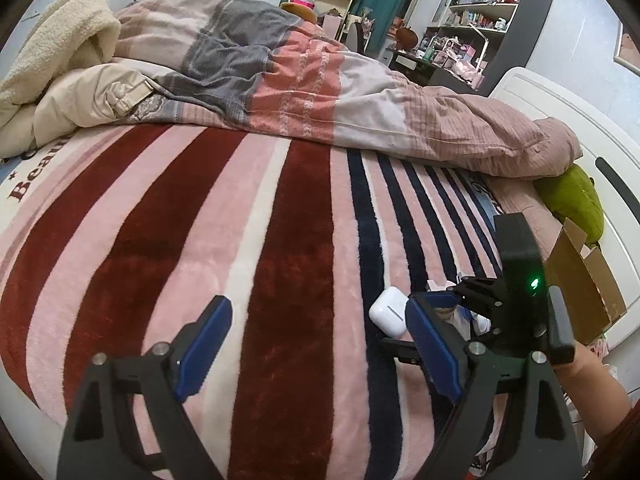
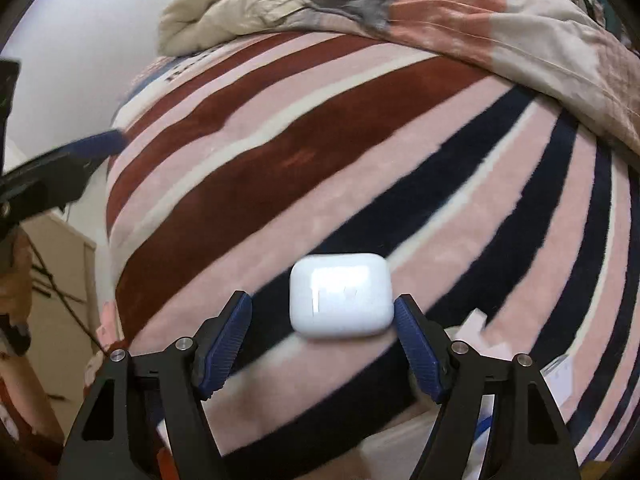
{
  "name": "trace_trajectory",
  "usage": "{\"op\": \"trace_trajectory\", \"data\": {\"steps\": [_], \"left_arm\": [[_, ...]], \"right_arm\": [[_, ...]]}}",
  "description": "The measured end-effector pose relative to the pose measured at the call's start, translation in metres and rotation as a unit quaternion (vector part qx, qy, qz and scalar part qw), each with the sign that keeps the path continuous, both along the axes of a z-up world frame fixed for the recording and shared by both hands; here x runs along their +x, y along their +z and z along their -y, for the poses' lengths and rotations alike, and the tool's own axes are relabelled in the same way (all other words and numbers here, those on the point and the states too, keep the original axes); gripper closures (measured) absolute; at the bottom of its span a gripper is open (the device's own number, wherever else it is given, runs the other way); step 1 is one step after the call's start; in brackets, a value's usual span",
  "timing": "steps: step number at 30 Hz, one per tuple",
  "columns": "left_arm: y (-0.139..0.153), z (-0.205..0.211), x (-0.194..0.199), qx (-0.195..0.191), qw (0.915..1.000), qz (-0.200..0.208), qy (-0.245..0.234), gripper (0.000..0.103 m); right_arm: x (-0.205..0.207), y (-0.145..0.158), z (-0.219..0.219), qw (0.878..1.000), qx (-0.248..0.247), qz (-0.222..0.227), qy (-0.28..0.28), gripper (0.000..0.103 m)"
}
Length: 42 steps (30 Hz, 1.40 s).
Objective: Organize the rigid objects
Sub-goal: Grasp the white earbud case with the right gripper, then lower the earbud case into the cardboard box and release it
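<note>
A white earbud case (image 2: 340, 296) lies on the striped blanket (image 2: 320, 160). My right gripper (image 2: 324, 308) is open, its blue pads (image 2: 416, 344) on either side of the case and close to it, the right pad nearly touching. In the left wrist view the case (image 1: 388, 310) sits beside the right gripper's body. My left gripper (image 1: 320, 316) is open and empty, low over the blanket (image 1: 240, 240), left of the case.
A crumpled quilt (image 1: 320, 92) lies across the far part of the bed. A cardboard box (image 1: 580, 276) and a green plush (image 1: 576, 196) sit at the bed's right edge. White paper items (image 2: 556, 372) lie near the case. Shelves (image 1: 480, 20) stand behind.
</note>
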<state>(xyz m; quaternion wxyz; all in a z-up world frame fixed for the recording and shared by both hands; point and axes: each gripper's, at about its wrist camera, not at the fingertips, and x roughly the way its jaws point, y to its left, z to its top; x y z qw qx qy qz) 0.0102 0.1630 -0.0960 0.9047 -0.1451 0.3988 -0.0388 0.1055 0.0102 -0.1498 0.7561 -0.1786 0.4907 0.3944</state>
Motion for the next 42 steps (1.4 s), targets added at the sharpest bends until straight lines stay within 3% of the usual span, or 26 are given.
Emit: {"op": "trace_trajectory", "data": {"steps": [2,3,8,14,17,19,22,26,32,38,42], "left_arm": [[0.000,0.000,0.000,0.001,1.0000,-0.003,-0.002,0.017],[0.001,0.001,0.000,-0.001,1.0000,-0.005,-0.005,0.017],[0.007,0.008,0.000,-0.047,0.9979,-0.001,-0.044,0.017],[0.047,0.052,0.005,-0.063,0.9915,0.030,-0.110,0.017],[0.065,0.083,0.010,-0.084,0.9843,0.042,-0.149,0.035],[0.077,0.108,0.017,-0.092,0.9788,0.042,-0.178,0.056],[0.093,0.148,0.022,-0.109,0.9663,0.053,-0.227,0.072],[0.109,0.212,0.034,-0.081,0.9574,0.053,-0.272,0.072],[0.104,0.303,0.062,-0.053,0.9394,0.008,-0.339,0.072],[0.085,0.372,0.092,0.003,0.9179,-0.071,-0.390,0.072],[0.073,0.384,0.098,0.012,0.9101,-0.103,-0.401,0.072]], "right_arm": [[-0.002,-0.005,-0.004,1.000,-0.015,0.016,-0.003,0.043],[-0.001,-0.007,-0.005,1.000,-0.018,0.019,-0.008,0.054],[-0.010,0.014,-0.001,0.999,0.013,0.045,-0.013,0.054],[-0.049,0.081,0.023,0.993,0.079,0.092,-0.004,0.054],[-0.069,0.116,0.046,0.987,0.111,0.119,0.000,0.054],[-0.080,0.135,0.064,0.982,0.124,0.139,-0.007,0.054],[-0.092,0.156,0.099,0.976,0.142,0.161,-0.031,0.054],[-0.093,0.168,0.151,0.970,0.157,0.170,-0.069,0.054],[-0.086,0.167,0.231,0.966,0.137,0.160,-0.147,0.054],[-0.064,0.150,0.282,0.968,0.096,0.106,-0.208,0.054],[-0.052,0.138,0.295,0.970,0.073,0.066,-0.223,0.054]]}}
